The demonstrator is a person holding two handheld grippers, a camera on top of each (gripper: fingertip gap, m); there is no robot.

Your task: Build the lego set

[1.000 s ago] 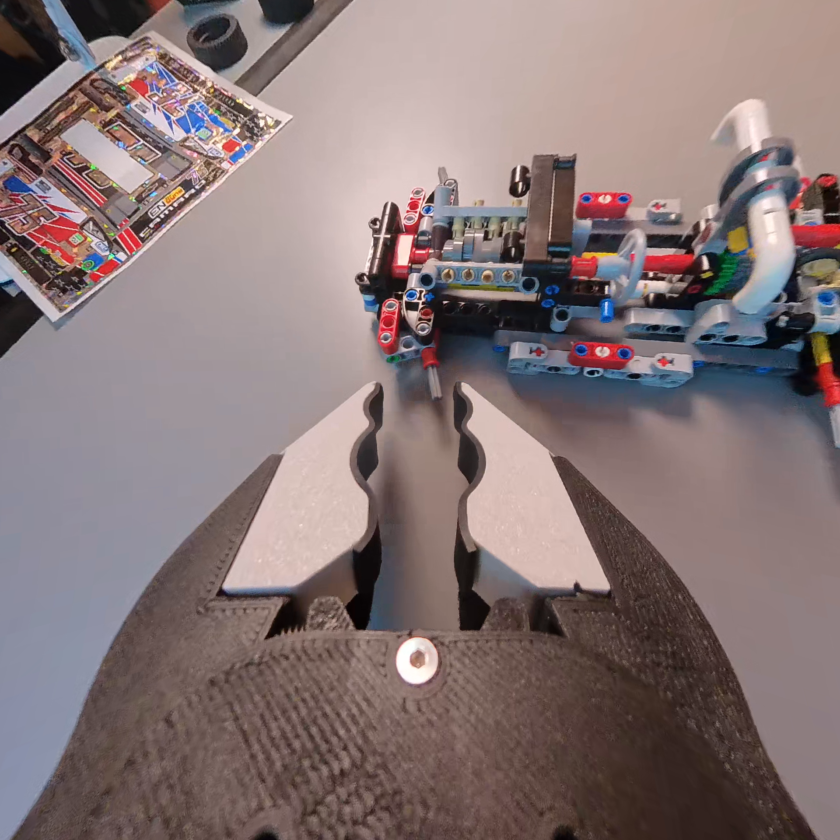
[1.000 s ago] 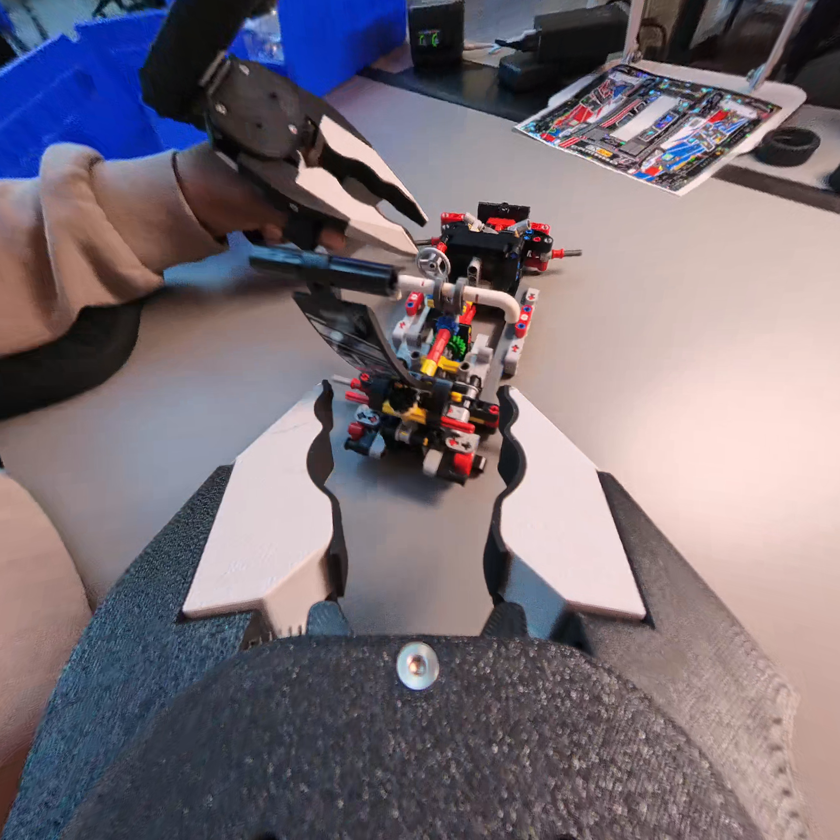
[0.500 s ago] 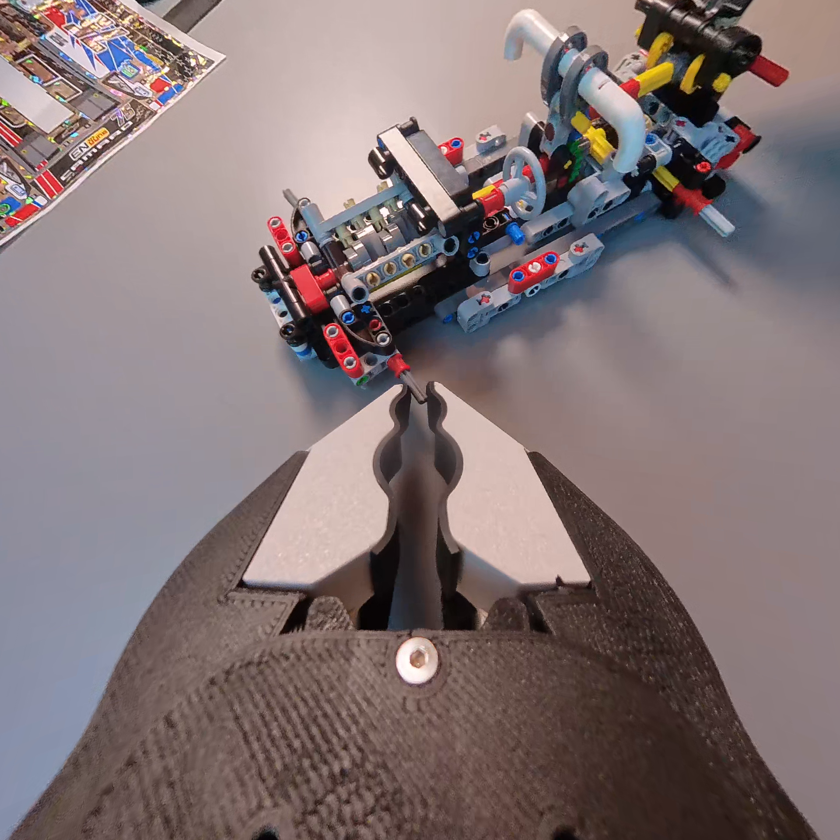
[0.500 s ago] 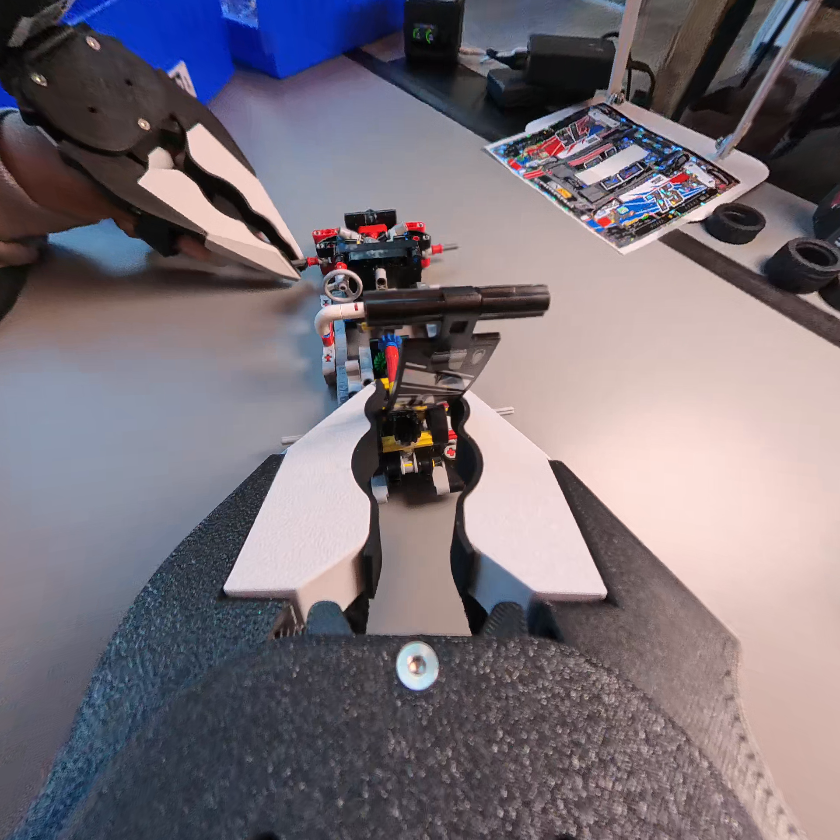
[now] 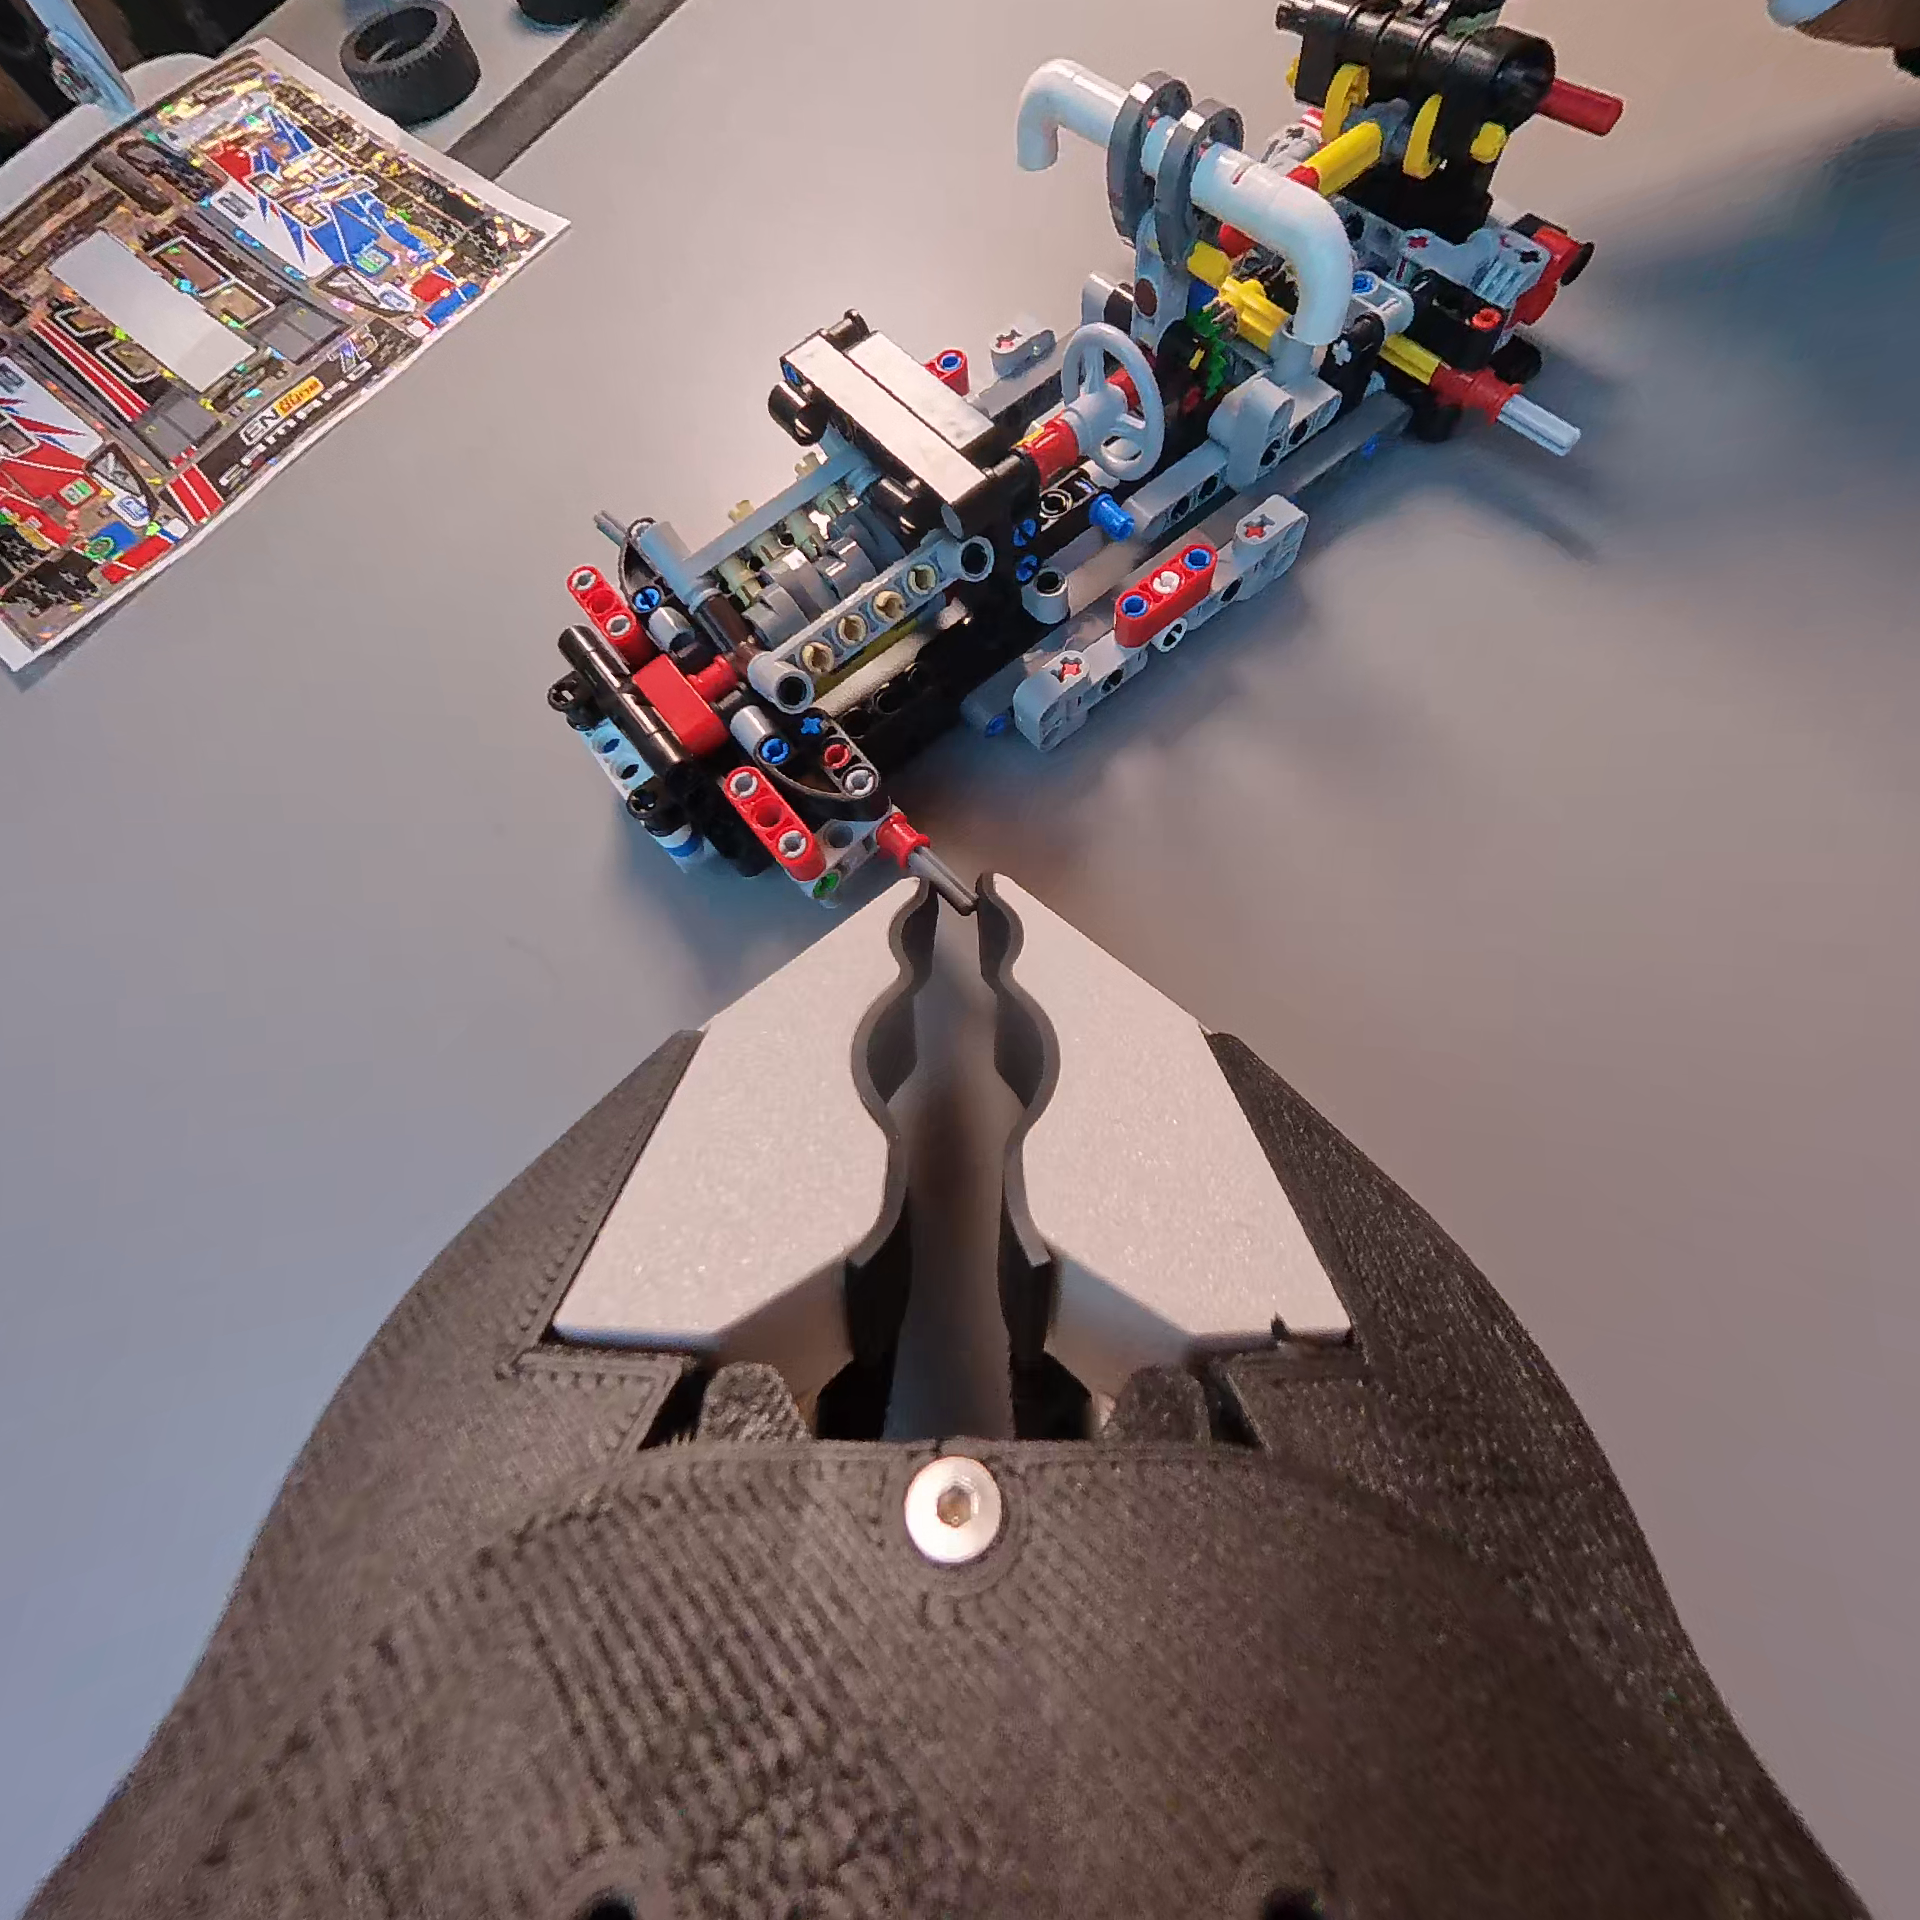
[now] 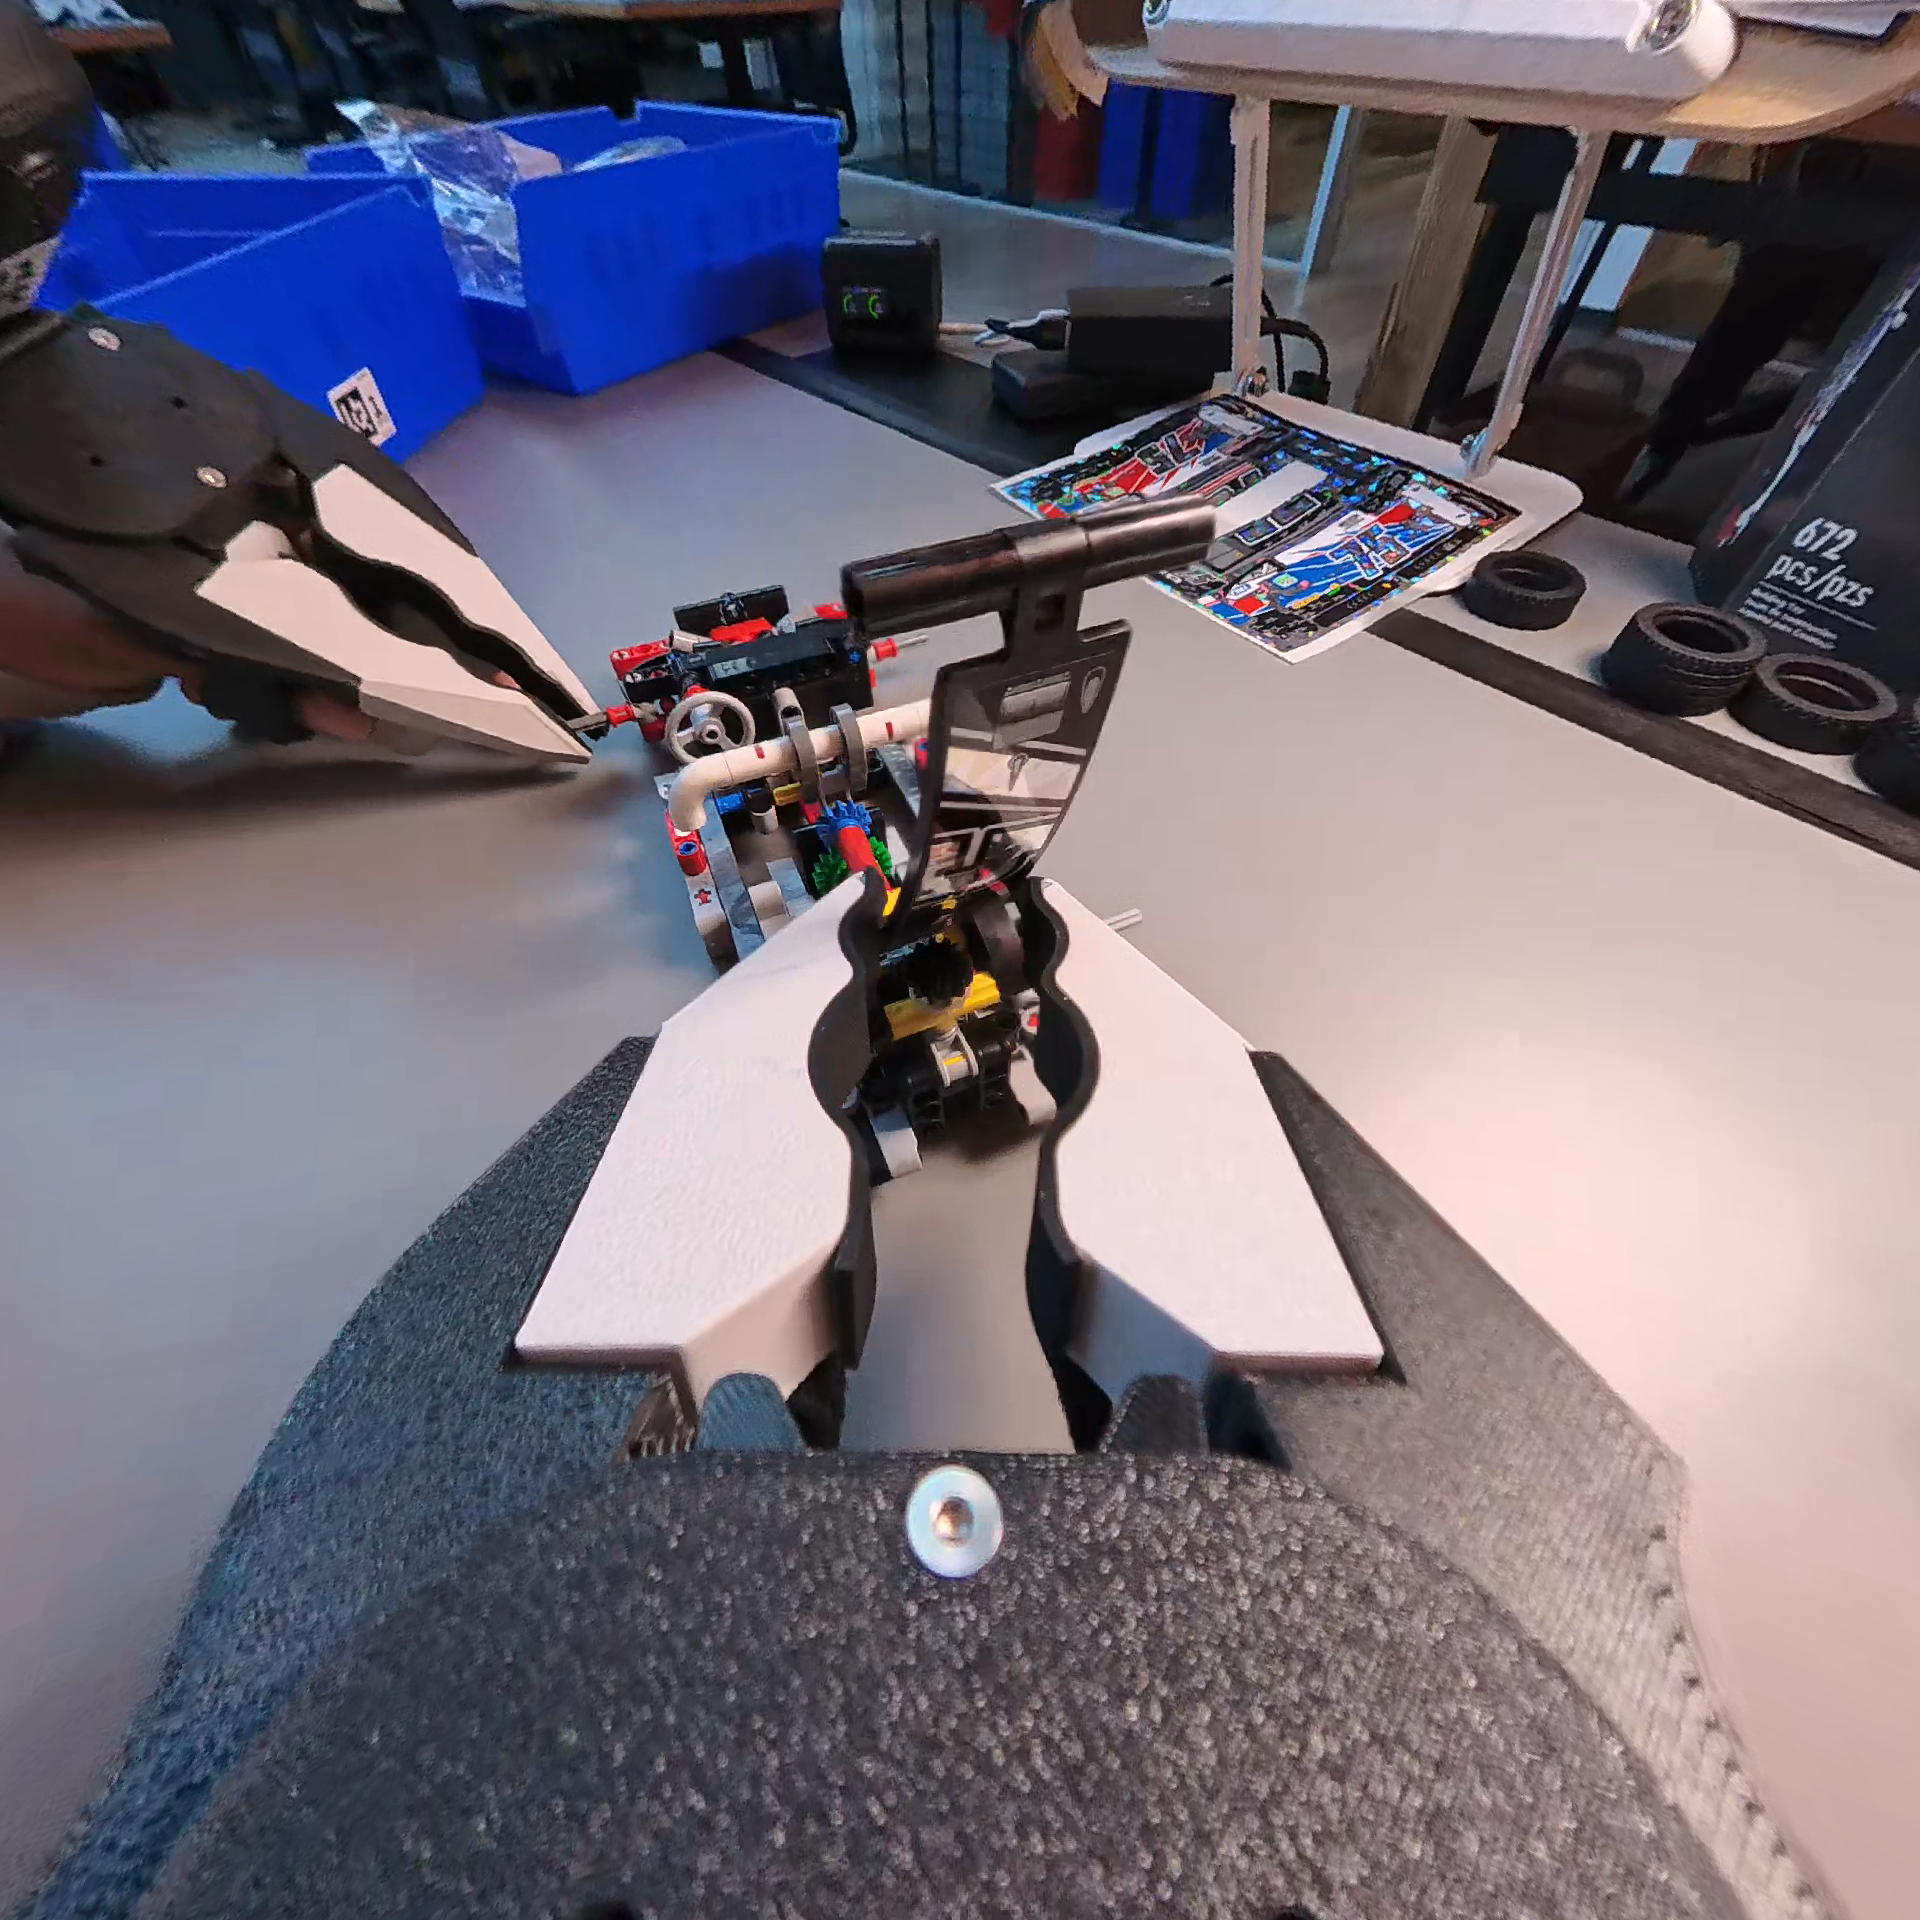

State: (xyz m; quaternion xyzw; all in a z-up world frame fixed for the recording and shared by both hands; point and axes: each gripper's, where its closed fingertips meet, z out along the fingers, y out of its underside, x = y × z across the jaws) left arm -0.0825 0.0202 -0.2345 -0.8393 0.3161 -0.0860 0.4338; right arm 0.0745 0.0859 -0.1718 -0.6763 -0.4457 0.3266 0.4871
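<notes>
The lego car chassis [image 5: 1039, 540] lies on the grey table [image 5: 312, 935]. My left gripper [image 5: 956, 899] is shut on the thin grey axle [image 5: 940, 878] that sticks out of the chassis's near front corner. It also shows in the right wrist view [image 6: 582, 732], at the far end of the chassis [image 6: 769, 665]. My right gripper [image 6: 951, 894] is shut on the foot of an upright black printed panel [image 6: 1023, 748] at the rear of the chassis. The panel has a black tube across its top. The fingers hide the chassis's rear end.
A colourful sticker sheet [image 5: 208, 343] lies at the far left, and shows under a metal stand in the right wrist view [image 6: 1278, 520]. Black tyres [image 6: 1683, 660] and a black box [image 6: 1829, 520] sit at the right edge. Blue bins [image 6: 644, 229] stand at the back. My hands' fingertips stand some 20 cm from each other.
My left gripper has closed onto the axle tip. My right gripper has closed on the black panel at the chassis's rear. The chassis has swung round in the left wrist view.
</notes>
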